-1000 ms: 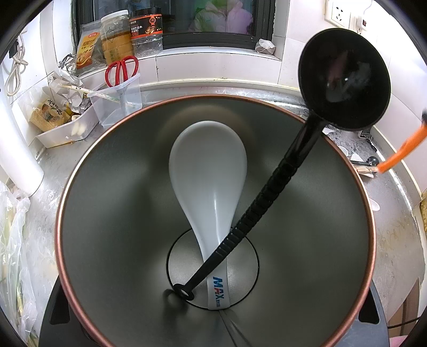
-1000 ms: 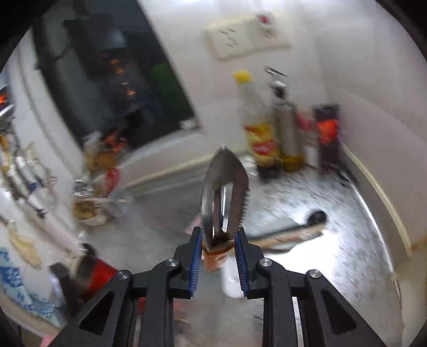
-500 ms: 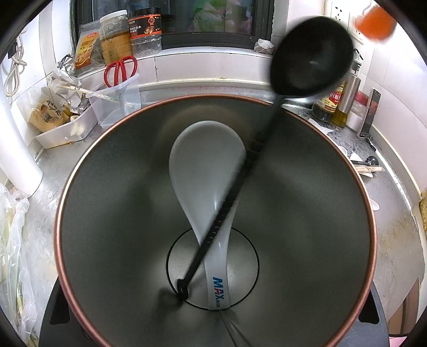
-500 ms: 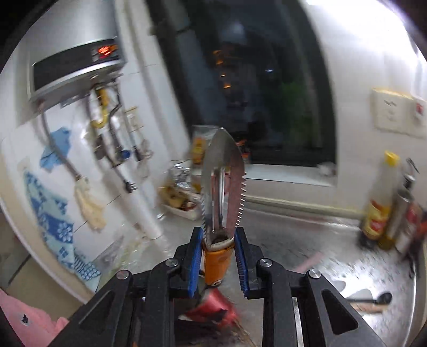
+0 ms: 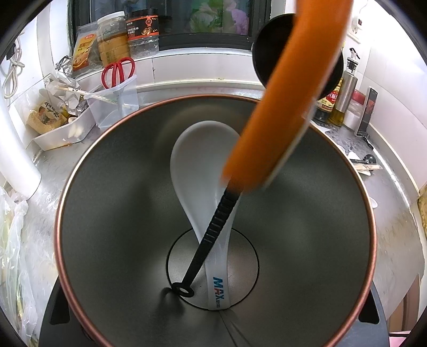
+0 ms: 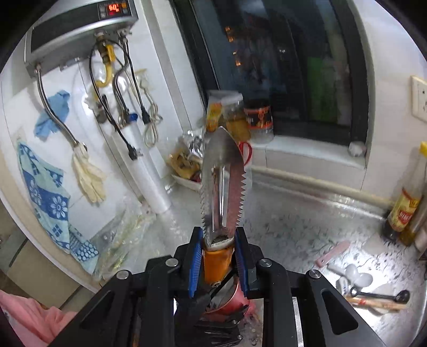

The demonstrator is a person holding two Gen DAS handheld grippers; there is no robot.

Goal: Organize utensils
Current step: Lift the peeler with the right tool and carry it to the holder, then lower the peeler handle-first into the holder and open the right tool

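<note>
Left wrist view, holder: a steel utensil cup (image 5: 112, 213) with a copper-coloured rim fills the picture. The left gripper's jaws are hidden under it, so I cannot tell their state; I judge that it carries the cup.
Left wrist view, contents: a white rice paddle (image 5: 205, 170) and a black ladle (image 5: 213, 227) stand inside, handles down on the bottom.
Left wrist view, incoming: the orange handle (image 5: 288, 93) of the tool hangs over the cup, its tip just inside the rim line and blurred.
Left wrist view, writing: "MAX" in blue and red on the paddle handle. The jar labels on the window sill are too small to read.
Right wrist view, grip: the right gripper (image 6: 217, 263) is clamped on the orange handle of a serrated scaler-peeler (image 6: 222, 186), blade pointing away.
Right wrist view, counter: a small black spoon (image 6: 379, 295) and chopsticks (image 6: 373, 303) lie near the right edge.
Right wrist view, writing: red digits on the water heater (image 6: 80, 24), not readable.
Advice: lower the handle into the free right side, clear of the ladle, and release only when it is deep inside.
</note>
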